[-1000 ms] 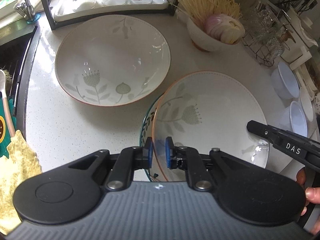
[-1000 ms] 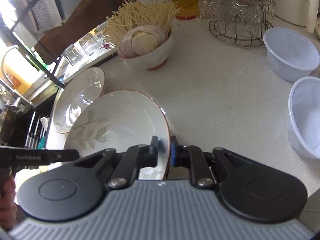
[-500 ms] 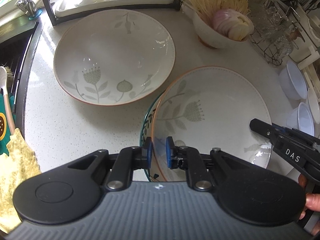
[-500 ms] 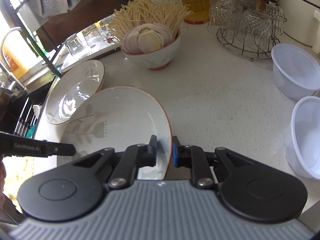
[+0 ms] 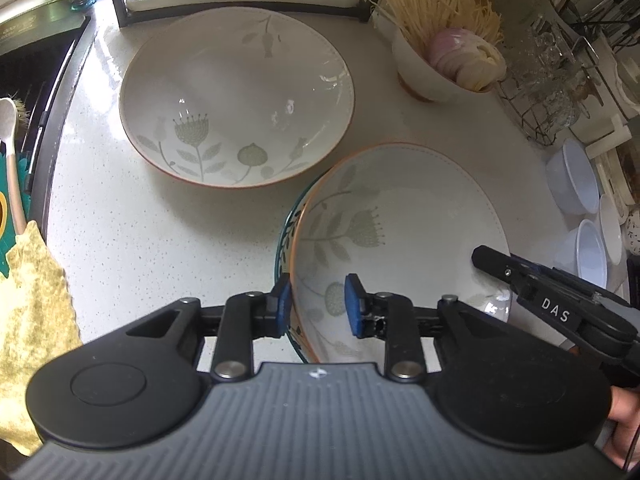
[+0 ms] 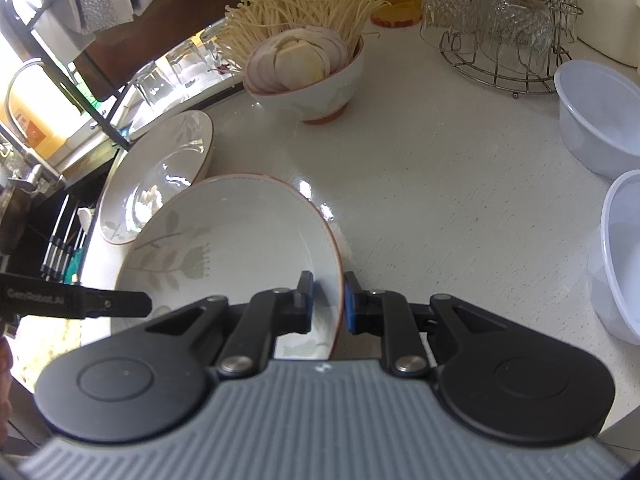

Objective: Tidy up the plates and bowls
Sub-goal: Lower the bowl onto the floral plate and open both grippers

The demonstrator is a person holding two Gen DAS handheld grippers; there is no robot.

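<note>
Left gripper (image 5: 318, 306): black linkage arms w/ silver pivot screws, blue pads on the fingertips (image 5: 352, 304), grey ribbed housing behind w/ a small white logo, round black discs either side. Right gripper (image 6: 328, 302) is built the same. White "DAS" lettering is seen on one finger's side, "GenRobot.AI" on the other's.

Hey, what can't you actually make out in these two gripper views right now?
- Left wrist view: the green-rimmed dish under the floral bowl shows only as a sliver; the bowl covers the rest.
- Right wrist view: that dish is fully hidden by the bowl.
- Right wrist view: the right gripper body blocks the bowl's near rim.
- Left wrist view: the sink interior is too dark.
</note>
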